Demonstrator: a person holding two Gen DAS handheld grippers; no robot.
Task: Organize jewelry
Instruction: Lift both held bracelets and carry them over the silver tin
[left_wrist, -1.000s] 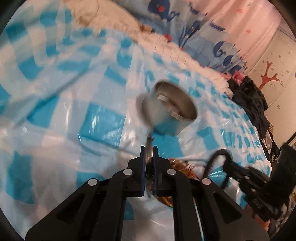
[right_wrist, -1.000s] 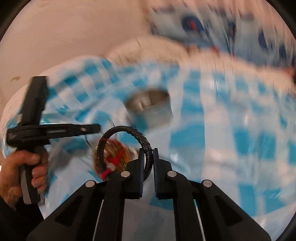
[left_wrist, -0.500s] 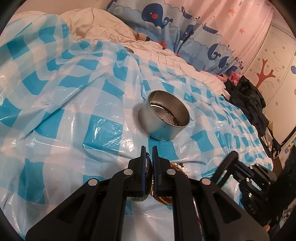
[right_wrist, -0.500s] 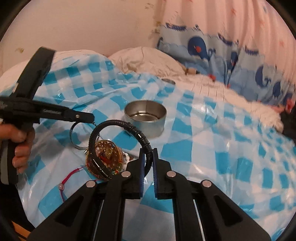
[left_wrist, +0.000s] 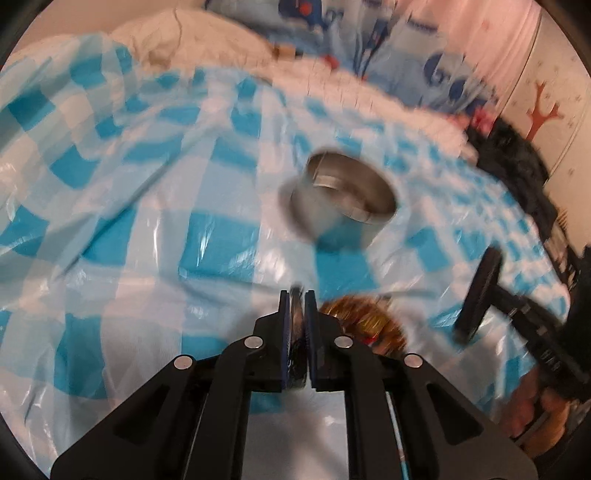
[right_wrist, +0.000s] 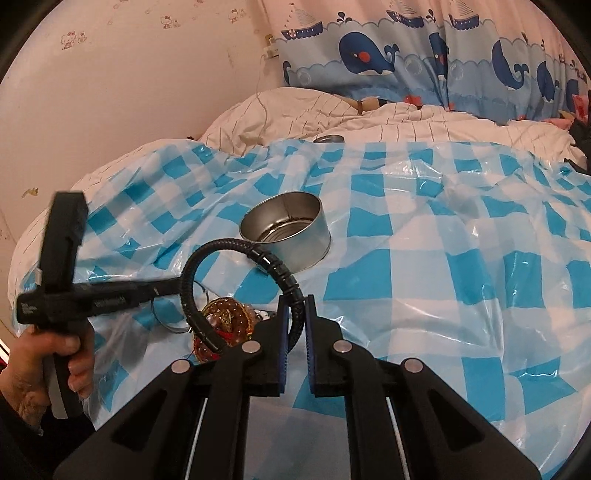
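Observation:
A round metal tin (right_wrist: 286, 236) stands open on the blue-checked plastic sheet; it also shows, blurred, in the left wrist view (left_wrist: 341, 201). My right gripper (right_wrist: 295, 306) is shut on a black ribbed bangle (right_wrist: 236, 266) and holds it up in front of the tin. My left gripper (left_wrist: 296, 304) is shut on a thin silver ring (left_wrist: 295, 295), whose loop (right_wrist: 168, 314) hangs below that gripper in the right wrist view. A gold and red beaded bracelet (right_wrist: 225, 321) lies on the sheet under both grippers.
The checked sheet (right_wrist: 424, 258) covers a bed. A white striped duvet (right_wrist: 332, 118) lies behind it and a small metal lid (right_wrist: 328, 139) rests on it. Dark clothes (left_wrist: 517, 166) are piled at the right. A whale curtain (right_wrist: 424, 55) hangs at the back.
The left gripper has moved with the silver ring, blurring its view. The right gripper has pulled back and tilted up, still holding the black bangle before the tin.

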